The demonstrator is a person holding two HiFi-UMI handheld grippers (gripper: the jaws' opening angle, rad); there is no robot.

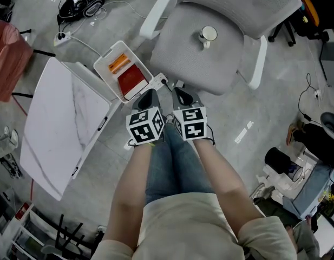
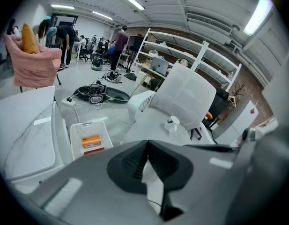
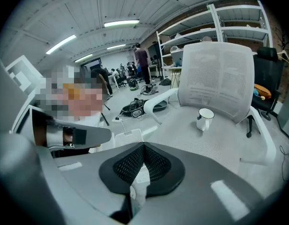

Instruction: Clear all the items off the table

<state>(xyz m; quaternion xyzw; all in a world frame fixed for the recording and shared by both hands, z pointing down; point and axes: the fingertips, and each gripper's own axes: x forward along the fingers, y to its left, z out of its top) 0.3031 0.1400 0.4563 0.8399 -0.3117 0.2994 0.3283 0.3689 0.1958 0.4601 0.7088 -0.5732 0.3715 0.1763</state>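
Both pairs of jaws are pressed together with nothing between them. The left gripper point(image 1: 148, 98) and right gripper point(image 1: 182, 96) hang side by side above the floor, near the white basket point(image 1: 103, 72). The desk point(image 1: 58, 118) at the left looks bare. An orange box point(image 1: 118, 63) and a red item point(image 1: 132, 80) lie in the basket, and a white mug point(image 1: 208, 34) stands on the seat of the office chair point(image 1: 183, 61). If the mug is next, closed jaws would only knock it — it could tip on the soft seat or roll off.
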